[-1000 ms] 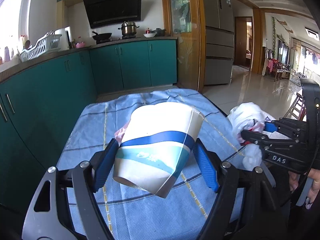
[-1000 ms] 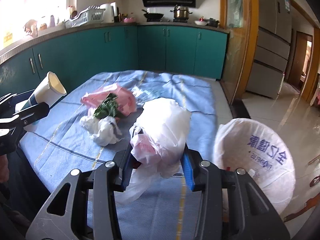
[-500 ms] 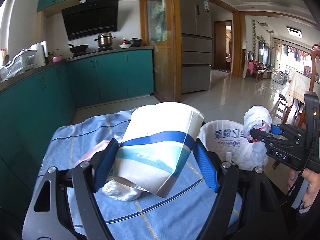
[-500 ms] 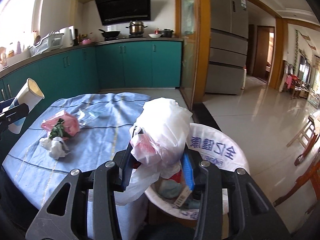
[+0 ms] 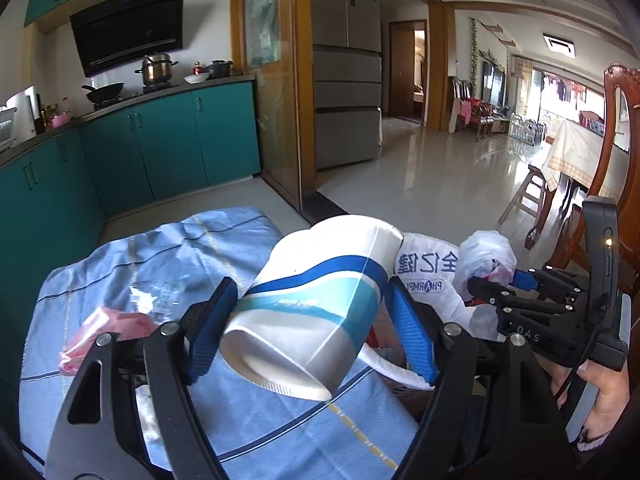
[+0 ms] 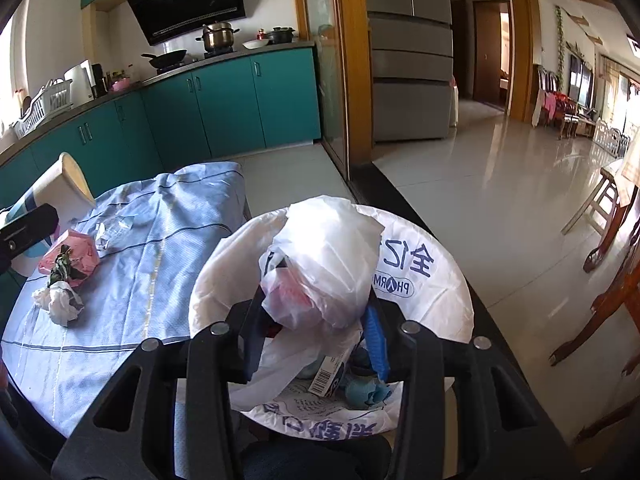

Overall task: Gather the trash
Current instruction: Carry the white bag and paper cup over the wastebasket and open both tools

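R gripper (image 6: 316,312) fingers pinching crumpled white plastic bag (image 6: 324,264), hanging over lined bin (image 6: 432,300). L gripper (image 5: 308,320) fingers gripping paper cup (image 5: 316,304) w/ blue bands, sitting over counter (image 5: 248,420) edge nr bin. To do well: center bag over opening before releasing, then bring cup across. Liner text reading "PHARM…" plus Chinese chars; gripper body marked "DAS". Pink wrapper (image 6: 72,256) & tissue (image 6: 58,300) remaining on counter.

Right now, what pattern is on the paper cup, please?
White paper cup with dark and light blue bands; left wrist view.

Table in blue checked cloth (image 6: 168,264), pink bag (image 6: 74,256), crumpled white tissue (image 6: 58,300)
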`<state>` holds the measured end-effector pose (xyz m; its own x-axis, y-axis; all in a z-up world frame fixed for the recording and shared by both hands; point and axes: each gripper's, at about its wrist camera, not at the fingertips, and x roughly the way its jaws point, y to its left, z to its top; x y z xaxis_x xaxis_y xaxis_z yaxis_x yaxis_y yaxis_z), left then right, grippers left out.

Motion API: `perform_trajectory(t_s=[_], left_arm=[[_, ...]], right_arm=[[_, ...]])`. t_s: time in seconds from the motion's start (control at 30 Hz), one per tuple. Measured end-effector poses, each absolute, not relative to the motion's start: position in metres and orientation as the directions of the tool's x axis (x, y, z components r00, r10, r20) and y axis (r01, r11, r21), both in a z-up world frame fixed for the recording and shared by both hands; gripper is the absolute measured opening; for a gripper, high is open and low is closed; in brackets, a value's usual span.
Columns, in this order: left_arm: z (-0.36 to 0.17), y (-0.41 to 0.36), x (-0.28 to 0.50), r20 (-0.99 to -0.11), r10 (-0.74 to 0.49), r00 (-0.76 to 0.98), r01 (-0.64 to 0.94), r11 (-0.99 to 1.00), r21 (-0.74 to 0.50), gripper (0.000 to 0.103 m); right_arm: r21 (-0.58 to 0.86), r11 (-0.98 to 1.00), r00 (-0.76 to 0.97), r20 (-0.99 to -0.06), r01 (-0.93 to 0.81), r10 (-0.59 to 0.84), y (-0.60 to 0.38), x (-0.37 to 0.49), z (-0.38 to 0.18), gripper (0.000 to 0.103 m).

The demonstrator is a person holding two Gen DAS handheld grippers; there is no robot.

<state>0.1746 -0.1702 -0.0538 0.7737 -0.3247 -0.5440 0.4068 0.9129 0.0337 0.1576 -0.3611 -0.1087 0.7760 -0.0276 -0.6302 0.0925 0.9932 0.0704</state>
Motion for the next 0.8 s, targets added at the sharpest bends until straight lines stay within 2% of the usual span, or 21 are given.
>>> perform_trajectory(t_s=[0.2,0.33,0.63,0.8], left_arm=[[-0.075,-0.199,0.192,-0.586,-0.332,0.740,0.435,0.900,0.040,0.075],[-0.083,-0.215,0.204,-0.604,-0.343,0.719,0.451,0.892,0.032,0.075],[-0.089,-0.204,0.208,-0.634,-0.333,0.698,0.444,0.896,0.018,0.075],[-0.098,-0.180,0.183,-0.676,-0.305,0.670,0.443,0.896,0.035,0.082]], right_arm=[[0.019,0.991,0.765,-0.638,0.132,-0.089,-0.367,0.170,-0.114,0.044],[-0.024,0.991,0.771,-0.625,0.135,-0.120,-0.365,0.171,-0.111,0.052],[-0.031,0.989,0.763,-0.633,0.144,-0.131,-0.372,0.167,-0.114,0.055],[-0.029,0.991,0.774,-0.622,0.129,-0.119,-0.364,0.160,-0.108,0.056]])
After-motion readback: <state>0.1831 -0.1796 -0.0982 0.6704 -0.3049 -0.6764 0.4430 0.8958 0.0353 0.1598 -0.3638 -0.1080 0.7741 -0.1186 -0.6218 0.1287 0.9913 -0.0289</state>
